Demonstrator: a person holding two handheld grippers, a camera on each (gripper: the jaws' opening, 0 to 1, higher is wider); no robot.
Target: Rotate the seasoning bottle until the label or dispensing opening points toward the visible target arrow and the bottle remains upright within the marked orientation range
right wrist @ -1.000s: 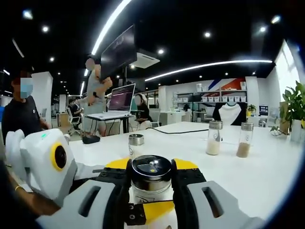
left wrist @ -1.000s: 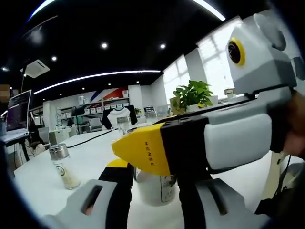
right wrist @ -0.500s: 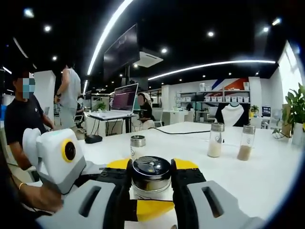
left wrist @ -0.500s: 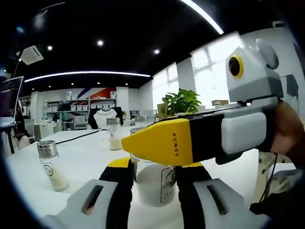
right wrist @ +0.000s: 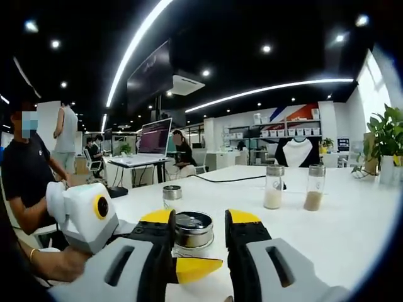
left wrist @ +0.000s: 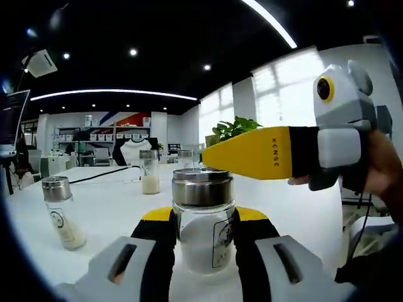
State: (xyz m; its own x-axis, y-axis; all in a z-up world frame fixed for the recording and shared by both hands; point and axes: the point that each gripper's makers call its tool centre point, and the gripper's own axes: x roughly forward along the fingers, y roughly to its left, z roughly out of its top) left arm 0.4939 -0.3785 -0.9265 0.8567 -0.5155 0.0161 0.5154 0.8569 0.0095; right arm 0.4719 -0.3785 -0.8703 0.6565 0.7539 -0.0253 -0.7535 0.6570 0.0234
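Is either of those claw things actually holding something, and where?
The left gripper clasps the seasoning bottle by its glass body, below the metal cap. The right gripper holds nothing.

We cannot read the seasoning bottle (left wrist: pixel 203 223) label; in the right gripper view its body hides behind the jaws

Three other shakers are seen standing upright on the white bench (right wrist: pixel 352 220): a short steel-capped one (right wrist: pixel 171 196), a taller one of pale powder (right wrist: pixel 273 187) and one of brown powder (right wrist: pixel 313 187) just beside it. A black cable (right wrist: pixel 227 178) is laid across the far bench top. A laptop (right wrist: pixel 151 139) is set on a desk behind, and a potted plant (right wrist: pixel 385 141) is placed at the right.
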